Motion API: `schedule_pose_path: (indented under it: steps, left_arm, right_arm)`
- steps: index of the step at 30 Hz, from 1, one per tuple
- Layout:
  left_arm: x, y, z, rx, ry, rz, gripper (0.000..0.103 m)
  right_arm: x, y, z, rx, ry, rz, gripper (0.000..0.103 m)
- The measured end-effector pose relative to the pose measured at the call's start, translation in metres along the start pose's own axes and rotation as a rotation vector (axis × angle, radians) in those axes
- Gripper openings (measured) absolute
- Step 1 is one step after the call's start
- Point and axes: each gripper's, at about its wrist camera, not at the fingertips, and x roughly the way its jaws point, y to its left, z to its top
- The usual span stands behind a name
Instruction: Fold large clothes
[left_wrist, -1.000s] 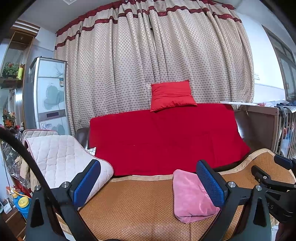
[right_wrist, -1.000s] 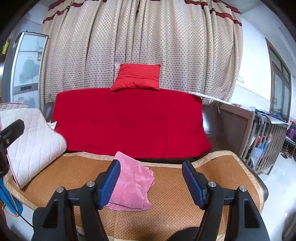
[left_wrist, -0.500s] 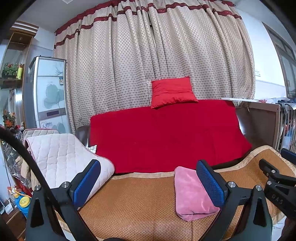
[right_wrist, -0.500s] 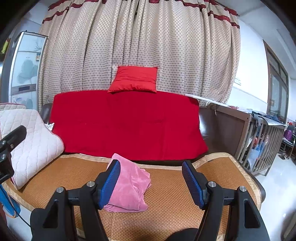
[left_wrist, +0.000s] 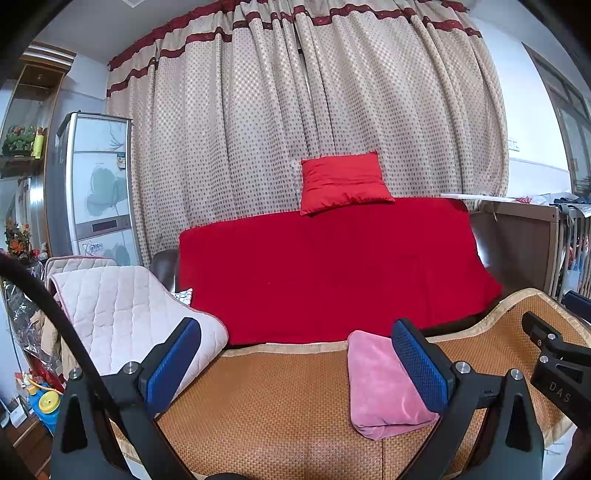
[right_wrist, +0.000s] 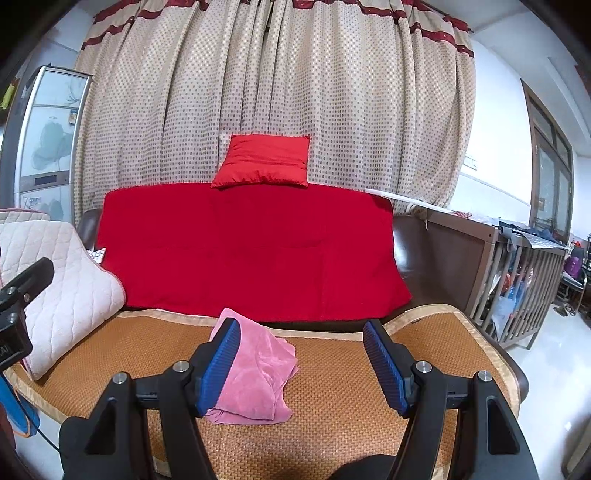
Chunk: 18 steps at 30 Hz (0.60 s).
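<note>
A pink garment (left_wrist: 384, 387) lies folded in a small stack on the woven brown mat (left_wrist: 277, 406) of the sofa seat. It also shows in the right wrist view (right_wrist: 255, 376), its loose edges toward the right. My left gripper (left_wrist: 295, 365) is open and empty, held above the mat with the garment behind its right finger. My right gripper (right_wrist: 301, 363) is open and empty, above the mat with the garment behind its left finger. Neither gripper touches the garment.
A red blanket (left_wrist: 332, 273) covers the sofa back, with a red cushion (left_wrist: 343, 181) on top. A quilted beige pad (left_wrist: 125, 306) drapes the left armrest. A wooden crib (right_wrist: 517, 280) stands at the right. Dotted curtains (right_wrist: 277, 92) hang behind.
Both grippers have drawn back and risen a little from the sofa; the folded pink garment stays in place on the mat. Both stay open.
</note>
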Motion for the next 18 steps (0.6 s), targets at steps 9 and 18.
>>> schedule_pose_path:
  steps: [9,18]
  left_arm:
    - [0.0008,0.0005,-0.0016,-0.001,0.005,-0.003,0.103]
    - [0.0050,0.0007,-0.0048,0.002,0.014,-0.014,0.103]
  right_arm:
    - [0.0015,0.0018,-0.0007,-0.009,0.008,0.000,0.073]
    - [0.0067,0.0071,-0.0024,-0.026,0.020,0.005,0.073]
